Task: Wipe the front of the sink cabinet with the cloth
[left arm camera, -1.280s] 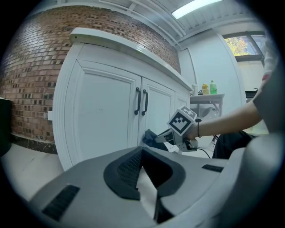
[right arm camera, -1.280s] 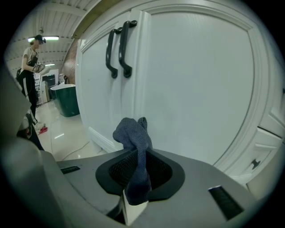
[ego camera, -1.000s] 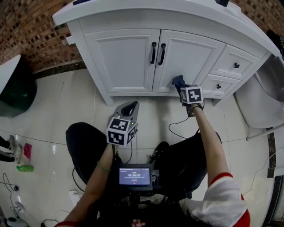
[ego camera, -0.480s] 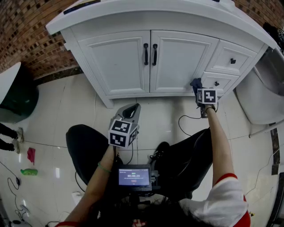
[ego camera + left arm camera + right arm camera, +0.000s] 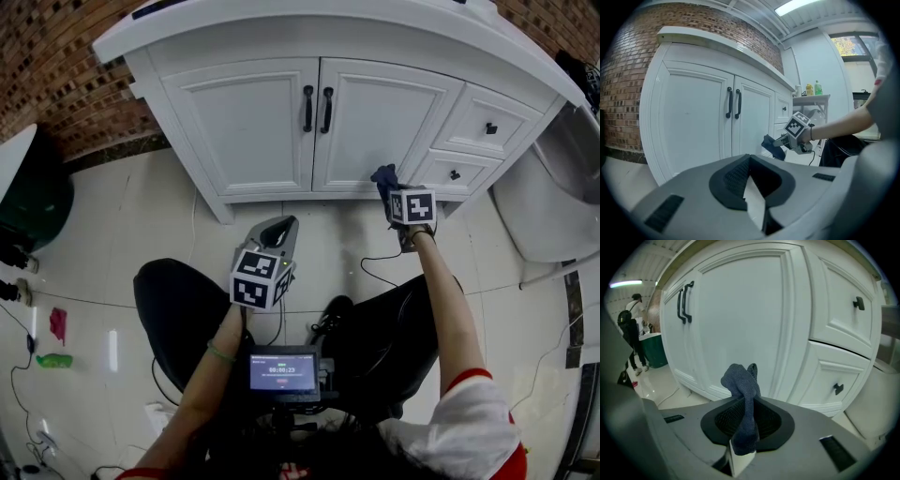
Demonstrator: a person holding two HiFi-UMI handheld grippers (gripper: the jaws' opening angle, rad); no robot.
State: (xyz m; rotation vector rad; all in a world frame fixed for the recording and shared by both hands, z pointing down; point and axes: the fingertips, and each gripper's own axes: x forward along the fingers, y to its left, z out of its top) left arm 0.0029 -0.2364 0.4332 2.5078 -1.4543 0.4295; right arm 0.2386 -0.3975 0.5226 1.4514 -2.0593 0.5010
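The white sink cabinet [image 5: 253, 122] has two doors with black handles [image 5: 317, 108] and two drawers [image 5: 473, 141] to their right. My right gripper [image 5: 384, 183] is shut on a dark blue cloth [image 5: 381, 174], which it holds against the bottom rail of the right door. In the right gripper view the cloth [image 5: 743, 390] stands bunched up out of the jaws, close to the door panel [image 5: 740, 310]. My left gripper [image 5: 275, 230] hangs back over the floor tiles, shut with nothing in it, and points at the cabinet [image 5: 693, 122].
A white fixture [image 5: 544, 206] stands right of the cabinet. A dark green bin [image 5: 28, 202] sits at the left by the brick wall [image 5: 56, 75]. A thin cable [image 5: 375, 267] lies on the tiles. A person [image 5: 630, 333] stands far off to the left.
The right gripper carried the cloth right toward the lower drawer, then back left to the foot of the right door. The left gripper has hardly moved.
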